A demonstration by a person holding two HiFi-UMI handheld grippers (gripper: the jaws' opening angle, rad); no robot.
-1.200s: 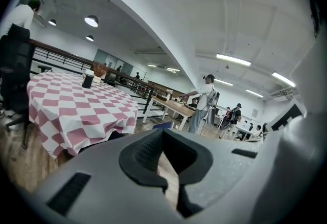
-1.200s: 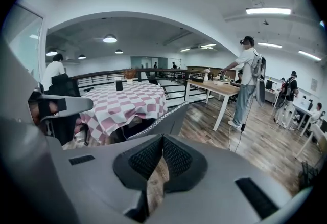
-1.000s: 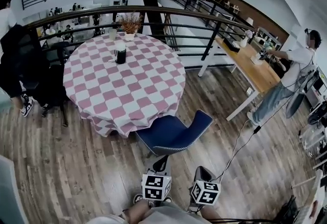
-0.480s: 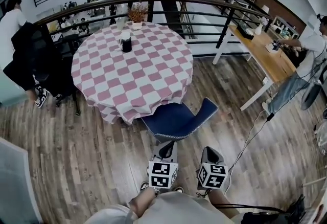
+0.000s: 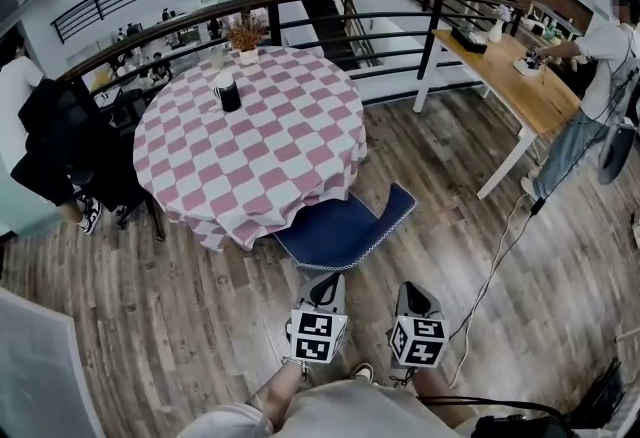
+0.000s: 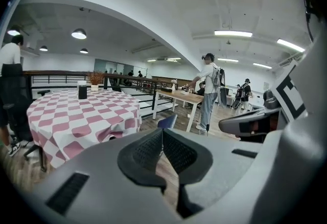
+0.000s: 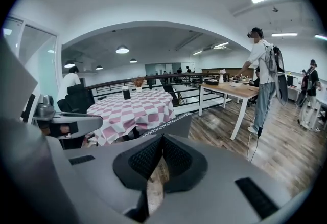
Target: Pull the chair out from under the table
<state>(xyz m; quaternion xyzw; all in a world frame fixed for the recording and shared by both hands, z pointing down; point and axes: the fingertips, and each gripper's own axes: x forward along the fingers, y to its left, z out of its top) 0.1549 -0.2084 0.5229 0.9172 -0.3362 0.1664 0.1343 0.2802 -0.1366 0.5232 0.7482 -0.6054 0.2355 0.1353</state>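
- The blue chair point(image 5: 345, 226) is seen at the near edge of the round table point(image 5: 250, 151), its seat partly tucked under the pink-checked cloth and its backrest turned toward the grippers.
- The left gripper point(image 6: 162, 136) is held just short of the backrest; its jaws are pressed together with nothing between them.
- The right gripper point(image 7: 162, 141) is held beside it, its jaws likewise closed on nothing.
- A black cup point(image 5: 229, 98) and a potted plant point(image 5: 247, 34) are set on the table's far side.
- A wooden desk point(image 5: 510, 76) is placed well to the right, with a person point(image 5: 600, 51) at it.
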